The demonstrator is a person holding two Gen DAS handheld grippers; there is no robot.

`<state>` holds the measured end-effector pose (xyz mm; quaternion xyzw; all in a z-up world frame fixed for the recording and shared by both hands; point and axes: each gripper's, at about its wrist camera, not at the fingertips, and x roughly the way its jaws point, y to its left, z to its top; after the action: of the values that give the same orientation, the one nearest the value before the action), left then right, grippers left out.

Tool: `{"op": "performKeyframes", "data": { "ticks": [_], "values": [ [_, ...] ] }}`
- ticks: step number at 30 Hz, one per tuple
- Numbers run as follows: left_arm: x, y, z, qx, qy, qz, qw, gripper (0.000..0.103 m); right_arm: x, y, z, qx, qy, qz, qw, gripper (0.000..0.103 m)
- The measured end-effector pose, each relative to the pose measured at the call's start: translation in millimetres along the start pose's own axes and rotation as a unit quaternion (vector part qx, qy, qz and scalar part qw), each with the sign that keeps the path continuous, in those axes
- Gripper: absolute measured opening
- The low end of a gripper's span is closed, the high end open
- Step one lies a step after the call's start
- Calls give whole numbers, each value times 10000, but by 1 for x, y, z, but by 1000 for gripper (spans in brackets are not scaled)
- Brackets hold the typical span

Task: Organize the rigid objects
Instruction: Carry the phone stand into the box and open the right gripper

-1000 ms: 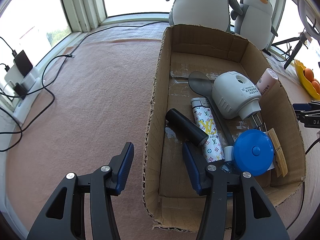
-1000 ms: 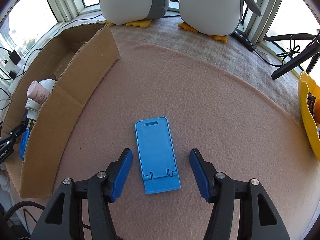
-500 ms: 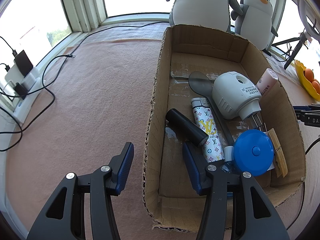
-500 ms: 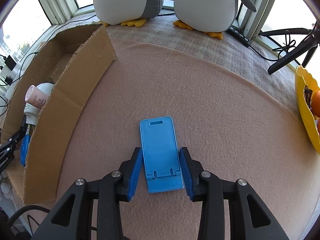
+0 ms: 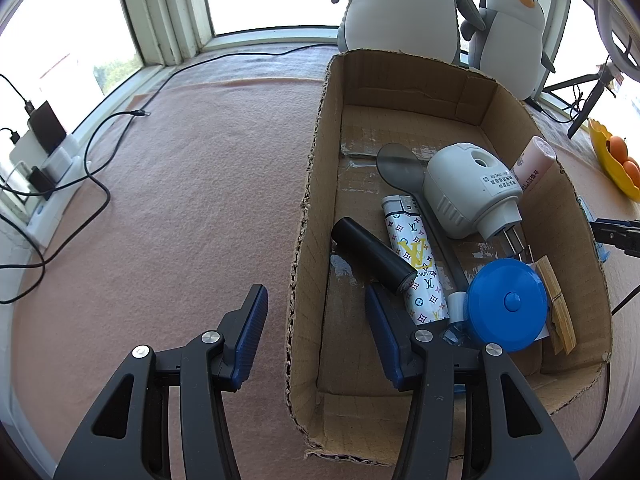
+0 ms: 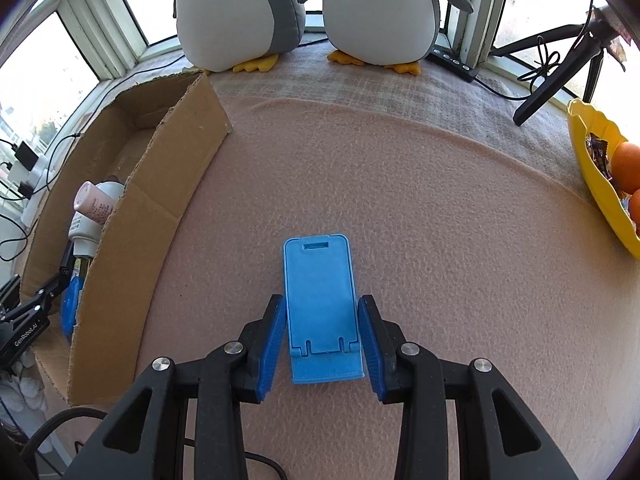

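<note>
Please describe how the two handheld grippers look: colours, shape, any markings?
Both the left gripper and right gripper have black angular plastic arms with silver screws and ribbed blue pads. The right-wrist view shows white "GenRobot.AI" lettering on the left gripper's body.

Blanket (image 6: 420, 200) open ahead; cardboard box (image 6: 168, 184) wall blocks left; fruit tray (image 6: 592, 176) right.

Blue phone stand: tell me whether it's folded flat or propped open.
Folded flat. The blue phone stand shows one flat panel with no leg swung out, and the right gripper clamps its side edges.
</note>
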<state>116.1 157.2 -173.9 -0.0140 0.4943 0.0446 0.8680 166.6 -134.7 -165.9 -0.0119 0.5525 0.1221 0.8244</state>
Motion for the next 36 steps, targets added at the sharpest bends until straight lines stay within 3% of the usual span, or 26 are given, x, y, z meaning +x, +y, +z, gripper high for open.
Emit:
{"op": "performKeyframes", "data": {
  "ticks": [9,18,36],
  "values": [
    [0,0,0,0,-1,-4,10000,51,-34,21,11,64,-440,228,9988,33],
    [0,0,0,0,-3,-1,10000,51,-63,65,24,-118,-725,758,9944,33],
    [0,1,0,-15,-7,-17,10000,51,-49,160,29,-750,-553,1211,9883,33]
  ]
}}
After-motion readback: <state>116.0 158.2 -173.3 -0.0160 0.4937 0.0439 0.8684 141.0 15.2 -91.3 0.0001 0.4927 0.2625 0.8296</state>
